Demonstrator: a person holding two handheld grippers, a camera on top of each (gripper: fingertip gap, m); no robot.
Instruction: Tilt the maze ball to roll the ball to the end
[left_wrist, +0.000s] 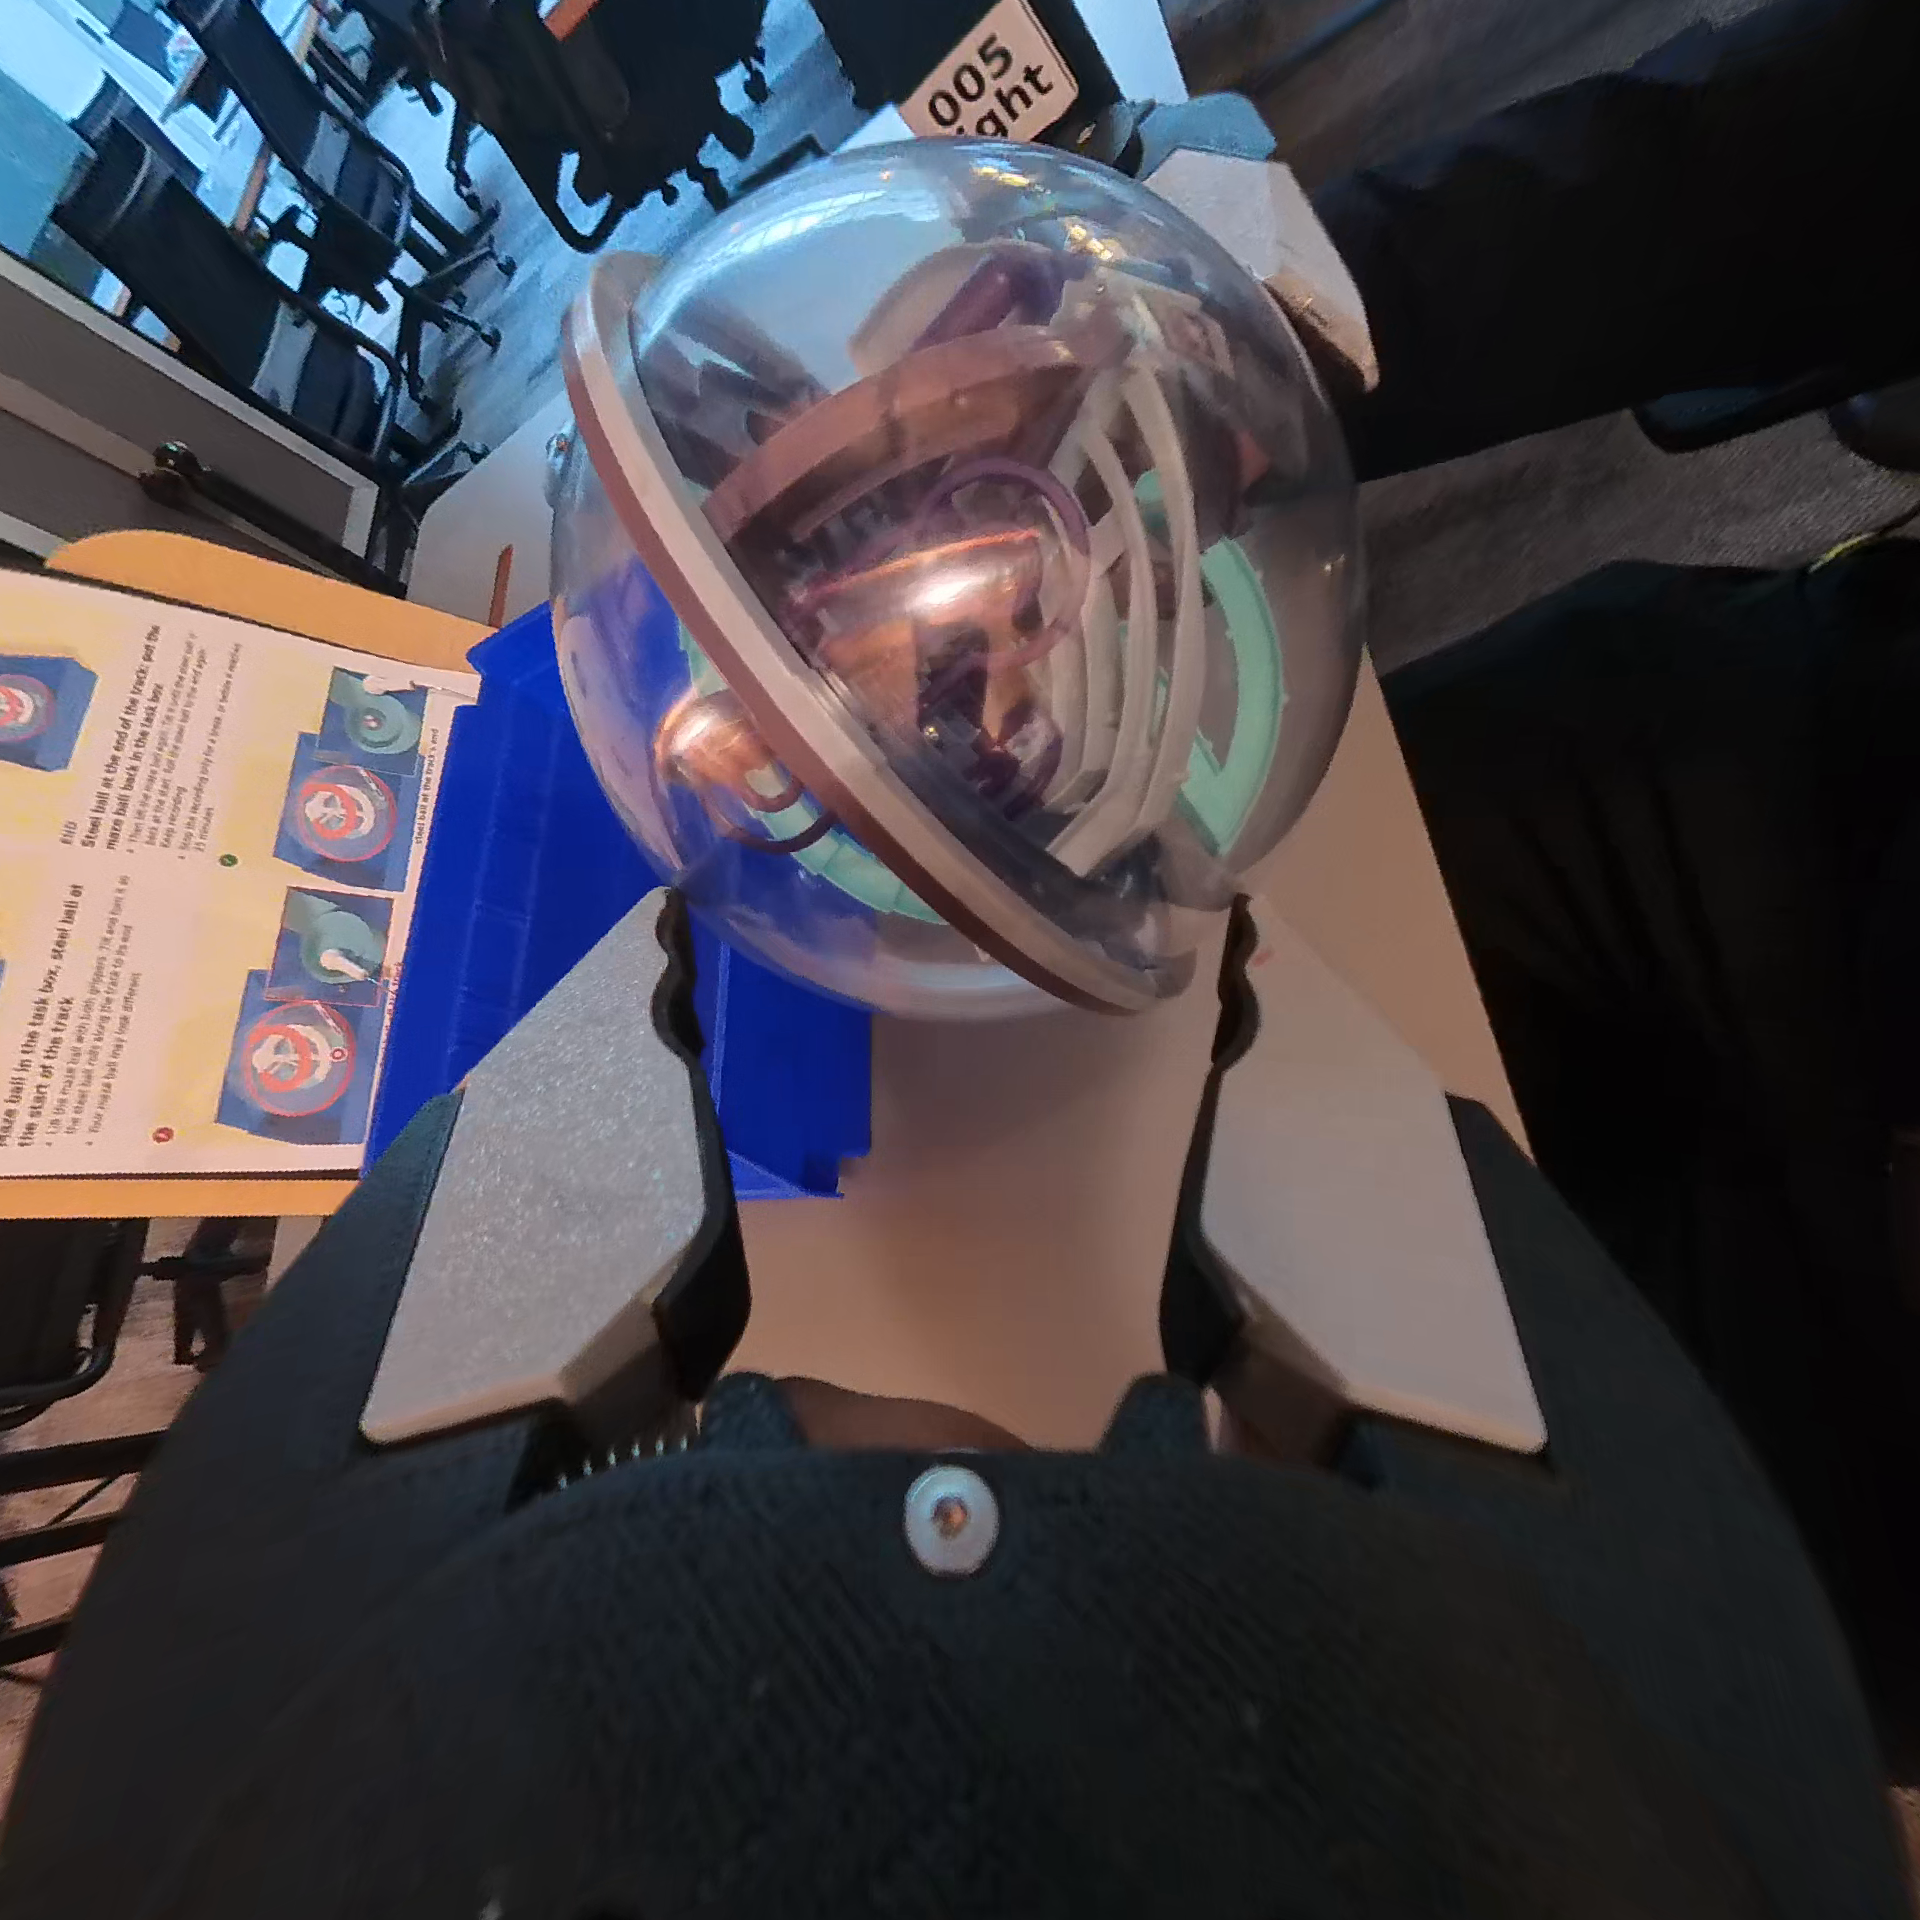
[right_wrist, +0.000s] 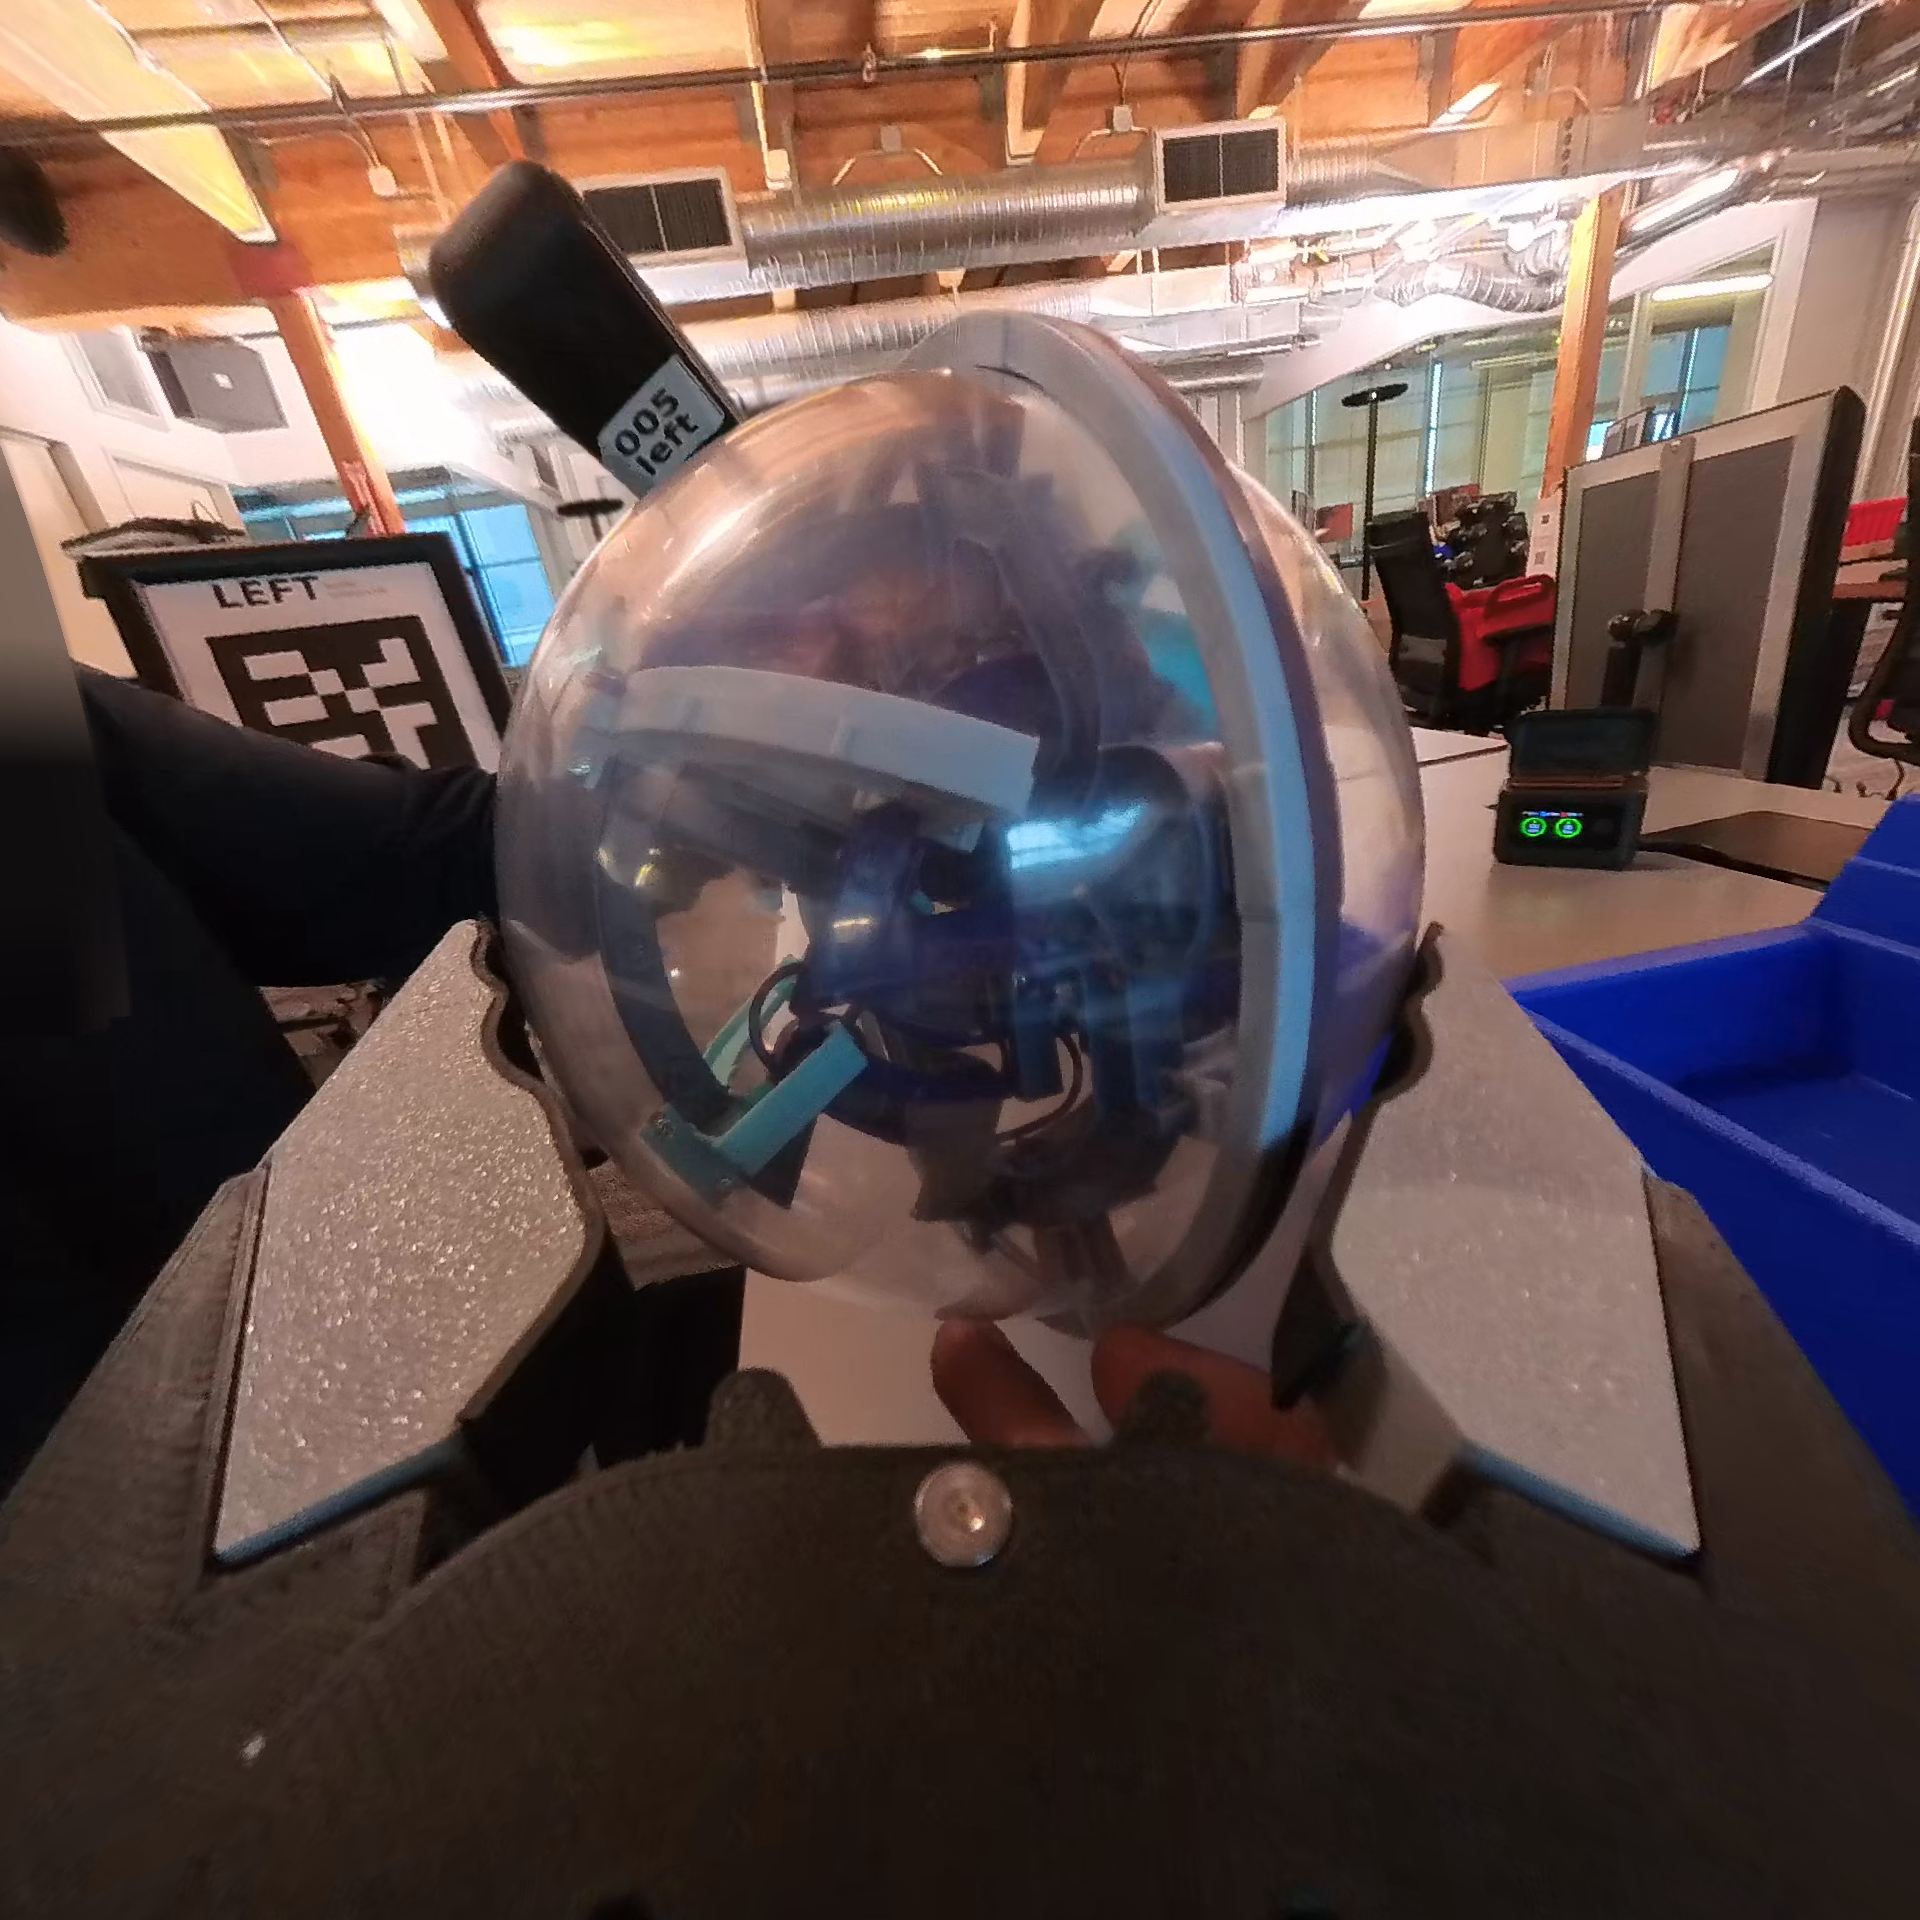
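Note:
The maze ball (left_wrist: 956, 582) is a clear plastic sphere with a grey ring around its middle and purple, white and teal tracks inside. It is held up above the table, tilted, between both grippers. My left gripper (left_wrist: 956, 914) has its jaws wide and its fingertips pressed on the ball's lower sides. My right gripper (right_wrist: 961, 945) clasps the maze ball (right_wrist: 935, 883) on both sides, deeper between its fingers. The right gripper's body (left_wrist: 1195, 135) shows behind the ball, and the left gripper's black handle (right_wrist: 561, 301) shows beyond it. I cannot make out the small steel ball.
A blue bin (left_wrist: 582, 987) stands on the pale table (left_wrist: 997, 1195) under and left of the ball; it also shows in the right wrist view (right_wrist: 1714, 1091). A printed instruction sheet (left_wrist: 208, 883) lies at left. A person's dark sleeve (left_wrist: 1662, 260) is at right. A small device (right_wrist: 1569, 821) sits far back.

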